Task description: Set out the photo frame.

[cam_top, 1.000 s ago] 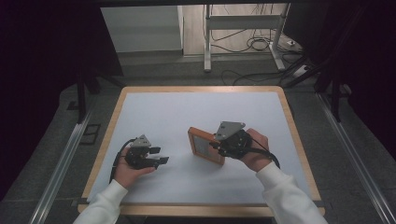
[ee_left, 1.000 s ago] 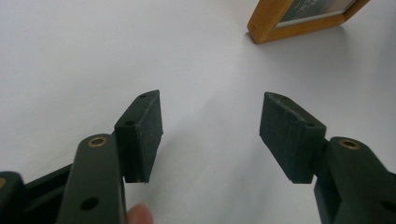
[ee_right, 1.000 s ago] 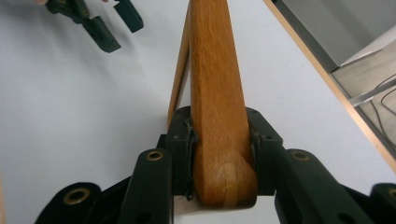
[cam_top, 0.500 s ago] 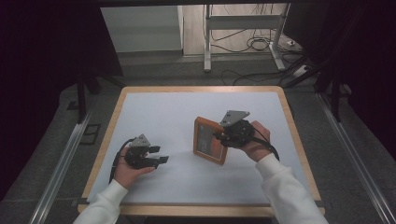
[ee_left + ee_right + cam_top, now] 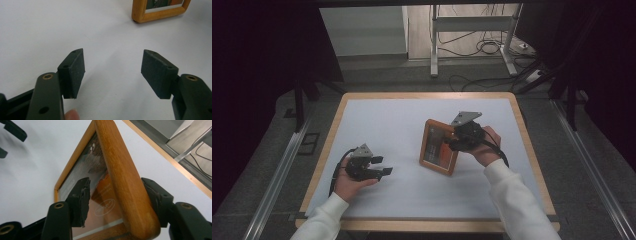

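Raised since earlier: wooden picture frame [image 5: 439, 147], tilted nearly upright on worktop [image 5: 387, 125], side rail pinched by right hand-held gripper [image 5: 454, 142]. Left hand-held gripper [image 5: 384, 165] spread, empty. Advised: lower slowly, grip firm.

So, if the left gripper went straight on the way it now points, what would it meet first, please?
Probably bare white table; the open left gripper points just left of the orange wooden picture frame, though depth is unclear.

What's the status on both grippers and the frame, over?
Right gripper shut on wooden picture frame, tilted up. Left gripper open, empty, apart from frame. White table unobstructed.
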